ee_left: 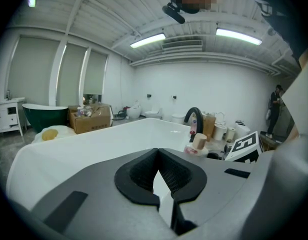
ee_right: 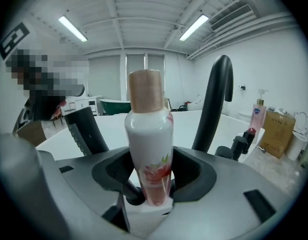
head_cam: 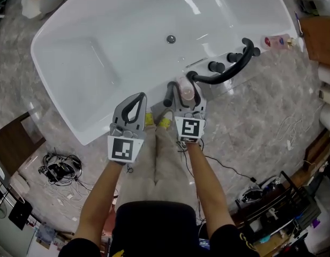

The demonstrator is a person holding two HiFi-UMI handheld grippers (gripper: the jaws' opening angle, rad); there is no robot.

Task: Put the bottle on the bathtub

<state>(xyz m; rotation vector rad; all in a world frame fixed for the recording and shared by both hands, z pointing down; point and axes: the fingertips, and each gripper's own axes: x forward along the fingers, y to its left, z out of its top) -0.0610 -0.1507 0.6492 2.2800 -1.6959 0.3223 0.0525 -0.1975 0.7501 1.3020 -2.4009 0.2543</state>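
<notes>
Placing step: right gripper (head_cam: 185, 98) clamped on upright bottle (head_cam: 186, 89) at bathtub (head_cam: 95, 135) rim, faucet (head_cam: 225, 75) at 2 o'clock. Left gripper (head_cam: 135, 105) jaws together, empty. Next: lower, let go.

Glossy bathtub (head_cam: 100, 47); glossy plastic bottle (ee_right: 149, 149); matt faucet (ee_right: 215, 104).

Both bare forearms reach forward from the body, the left forearm (head_cam: 98, 197) and the right forearm (head_cam: 210, 186) almost parallel and close together. Each hand carries 1 gripper, pointing ahead and tilted slightly downward. The left gripper (ee_left: 155, 150) has its 2 jaws drawn together so that the tips touch, with nothing between them. The right gripper (ee_right: 149, 176) sits a little further forward; its 2 jaws are clamped on an upright bottle (ee_right: 149, 134), with the pads pressing against its lower body from both sides.
</notes>
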